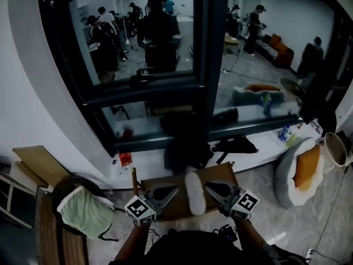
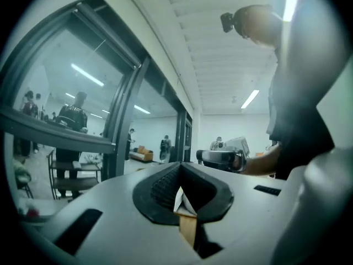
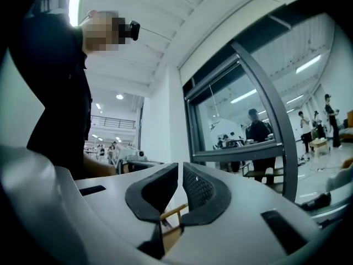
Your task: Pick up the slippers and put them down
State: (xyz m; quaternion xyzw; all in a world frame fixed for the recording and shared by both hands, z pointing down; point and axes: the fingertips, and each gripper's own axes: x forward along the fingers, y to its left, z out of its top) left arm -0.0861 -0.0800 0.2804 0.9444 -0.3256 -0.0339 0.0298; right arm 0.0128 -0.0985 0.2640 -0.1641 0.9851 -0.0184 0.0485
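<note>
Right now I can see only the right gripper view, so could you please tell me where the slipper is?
Observer: In the head view a white slipper lies on a brown wooden surface, between the left gripper and the right gripper.
Operator: Thank you. Is the left gripper holding anything?
Observer: No. The left gripper view shows its jaws together with nothing clamped between them.
Operator: What else is near that surface?
Observer: A pale green cloth lies to its left in the head view.
</note>
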